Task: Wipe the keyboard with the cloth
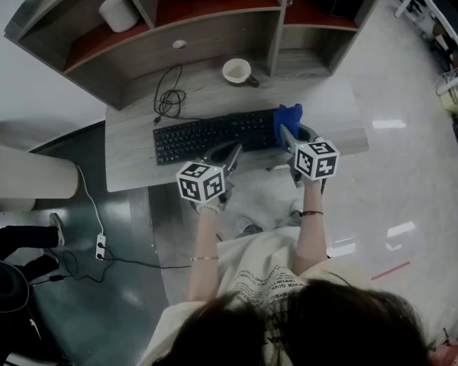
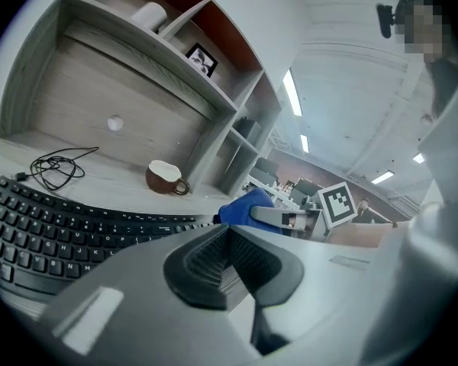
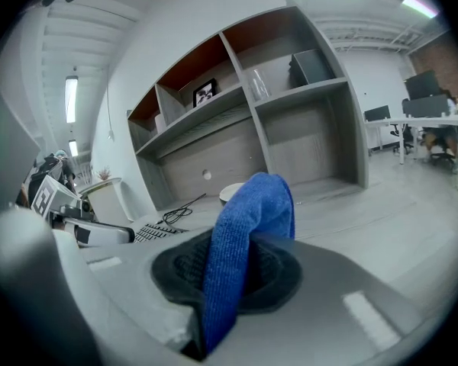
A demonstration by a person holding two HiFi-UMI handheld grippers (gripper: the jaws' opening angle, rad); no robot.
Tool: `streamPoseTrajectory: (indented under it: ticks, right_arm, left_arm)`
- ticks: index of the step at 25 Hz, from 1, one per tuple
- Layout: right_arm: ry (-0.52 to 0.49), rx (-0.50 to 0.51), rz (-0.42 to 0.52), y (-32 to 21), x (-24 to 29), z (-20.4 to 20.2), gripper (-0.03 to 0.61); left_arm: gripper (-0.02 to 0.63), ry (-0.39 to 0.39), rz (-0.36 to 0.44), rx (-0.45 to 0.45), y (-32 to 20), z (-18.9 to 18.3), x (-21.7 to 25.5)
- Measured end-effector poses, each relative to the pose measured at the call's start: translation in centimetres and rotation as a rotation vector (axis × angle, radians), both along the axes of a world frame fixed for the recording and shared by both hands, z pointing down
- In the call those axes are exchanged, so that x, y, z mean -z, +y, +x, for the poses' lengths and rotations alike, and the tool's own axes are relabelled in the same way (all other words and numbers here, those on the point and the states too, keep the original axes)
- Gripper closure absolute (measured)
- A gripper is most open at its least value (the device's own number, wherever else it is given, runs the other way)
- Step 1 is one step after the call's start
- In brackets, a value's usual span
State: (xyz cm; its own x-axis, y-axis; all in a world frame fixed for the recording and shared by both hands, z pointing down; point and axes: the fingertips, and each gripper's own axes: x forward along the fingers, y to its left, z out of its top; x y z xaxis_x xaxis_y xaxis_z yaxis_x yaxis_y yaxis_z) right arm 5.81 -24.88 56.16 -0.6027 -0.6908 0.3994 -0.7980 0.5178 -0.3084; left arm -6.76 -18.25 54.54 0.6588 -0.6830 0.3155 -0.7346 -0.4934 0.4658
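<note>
A black keyboard point(image 1: 210, 135) lies across the grey desk point(image 1: 137, 158); in the left gripper view it runs along the lower left point(image 2: 53, 231). My right gripper point(image 1: 285, 136) is shut on a blue cloth point(image 1: 288, 118), held just above the keyboard's right end. The cloth point(image 3: 244, 242) stands folded up between the jaws in the right gripper view, and shows as a blue lump point(image 2: 248, 208) in the left gripper view. My left gripper point(image 1: 230, 155) hovers at the keyboard's front edge, shut with nothing in it.
A brown cup point(image 1: 237, 72) stands behind the keyboard, a coiled black cable point(image 1: 169, 97) to its left. Shelving point(image 1: 214, 14) rises at the desk's back with a white roll point(image 1: 119, 11). A white bin point(image 1: 27, 175) and a power strip point(image 1: 101, 245) sit on the floor at left.
</note>
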Motion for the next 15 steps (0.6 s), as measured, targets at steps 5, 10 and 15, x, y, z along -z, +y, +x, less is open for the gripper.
streamPoseTrajectory:
  ticks: [5,10,15]
  right_arm:
    - [-0.01,-0.063,0.003,0.04,0.11,0.35,0.526]
    - [-0.019,-0.07,-0.003,0.19,0.27,0.28,0.526]
    - [-0.032,-0.044,-0.016,0.01,0.29,0.11,0.526]
  left_arm:
    - [0.62,0.003,0.004,-0.011,0.39,-0.56,-0.01]
    - [0.62,0.015,0.009,-0.011,0.43,-0.12,0.35]
    - [0.62,0.027,0.009,0.015,0.18,0.24,0.72]
